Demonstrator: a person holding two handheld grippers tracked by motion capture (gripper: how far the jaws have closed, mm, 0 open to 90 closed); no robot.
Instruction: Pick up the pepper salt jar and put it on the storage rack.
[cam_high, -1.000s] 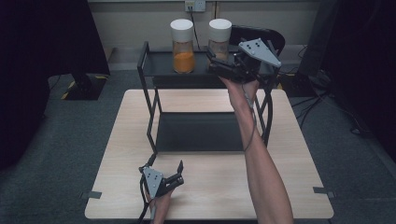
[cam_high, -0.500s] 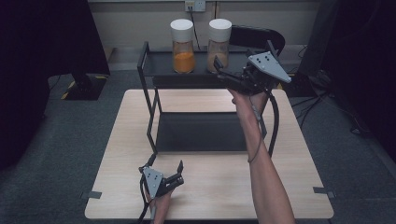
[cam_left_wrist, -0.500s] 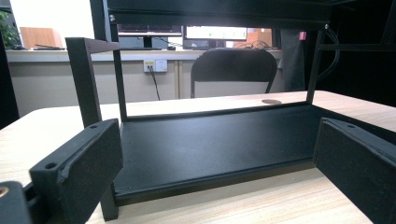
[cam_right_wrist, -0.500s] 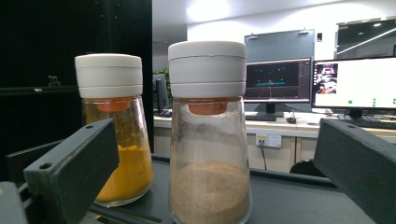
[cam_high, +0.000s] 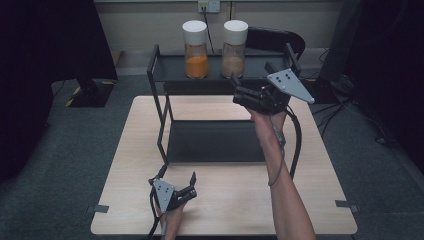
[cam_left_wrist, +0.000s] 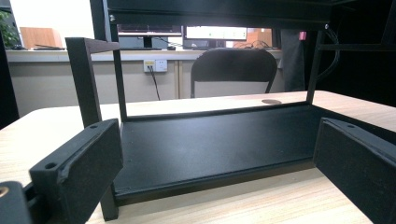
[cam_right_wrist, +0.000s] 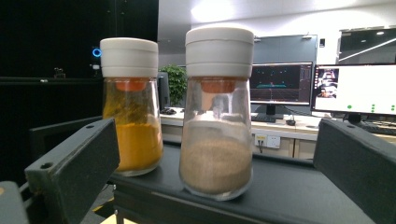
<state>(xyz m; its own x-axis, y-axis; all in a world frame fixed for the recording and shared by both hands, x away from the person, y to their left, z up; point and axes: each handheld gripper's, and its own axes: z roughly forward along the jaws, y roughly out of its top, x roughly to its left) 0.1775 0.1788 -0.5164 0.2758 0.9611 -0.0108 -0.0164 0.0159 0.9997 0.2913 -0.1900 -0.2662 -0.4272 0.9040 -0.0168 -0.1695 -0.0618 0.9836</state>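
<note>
Pale wood table (cam_high: 225, 210) under a black two-tier rack (cam_high: 215, 142). On top shelf, side by side: orange jar (cam_high: 195, 49) and brown jar (cam_high: 234, 48), upright, white-capped. Right gripper (cam_high: 240, 90) raised just short of brown jar, jaws wide apart, empty. Left gripper (cam_high: 176, 180) low near table's front edge, facing lower shelf, equally wide, empty.

Two jars, orange-filled (cam_high: 196, 49) and brown-filled (cam_high: 234, 48), stand on rack (cam_high: 160, 100) top shelf. Right gripper (cam_high: 239, 89) open, just before the brown-filled one. Left gripper (cam_high: 176, 184) open, low over table (cam_high: 125, 175).
</note>
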